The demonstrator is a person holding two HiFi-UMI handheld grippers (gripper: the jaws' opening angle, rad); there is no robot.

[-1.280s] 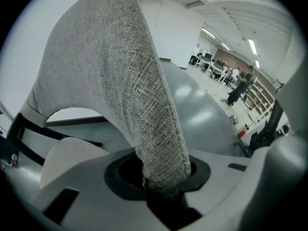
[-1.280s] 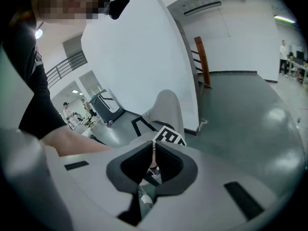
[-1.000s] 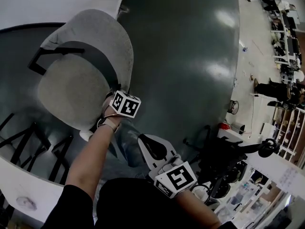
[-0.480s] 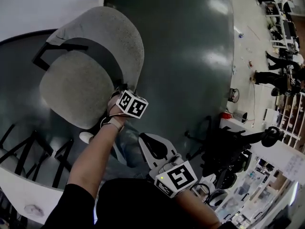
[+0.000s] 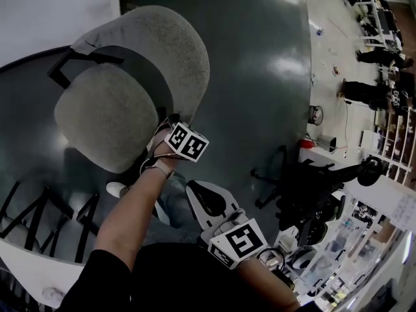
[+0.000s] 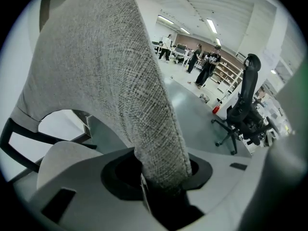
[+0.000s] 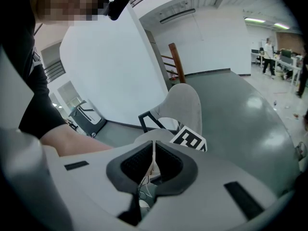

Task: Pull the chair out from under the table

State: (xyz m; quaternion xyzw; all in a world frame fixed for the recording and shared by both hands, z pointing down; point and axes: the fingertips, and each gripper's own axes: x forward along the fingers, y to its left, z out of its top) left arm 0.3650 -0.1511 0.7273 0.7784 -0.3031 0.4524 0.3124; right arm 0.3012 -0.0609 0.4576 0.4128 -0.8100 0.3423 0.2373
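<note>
A grey fabric chair (image 5: pixel 107 119) with a curved backrest (image 5: pixel 172 51) and black arm frame stands on the dark floor, beside the white table (image 5: pixel 52 12) at the upper left. My left gripper (image 5: pixel 164 123) reaches down onto the backrest's lower right edge. In the left gripper view the backrest (image 6: pixel 106 71) runs down between the jaws of the left gripper (image 6: pixel 161 177); the pads press on it while the jaws are opening. My right gripper (image 5: pixel 205 200) hangs near my body, away from the chair. In its own view the right gripper (image 7: pixel 153 165) is shut with nothing held.
A black office chair (image 5: pixel 305 194) stands to the right, with a red object (image 5: pixel 307 143) on the floor beyond it. Black frame legs (image 5: pixel 39 213) and a second white tabletop (image 5: pixel 39 265) lie at the lower left. People stand far off at the upper right.
The chair and my left gripper on its backrest have shifted right in the head view, away from the white table. The right gripper has barely moved.
</note>
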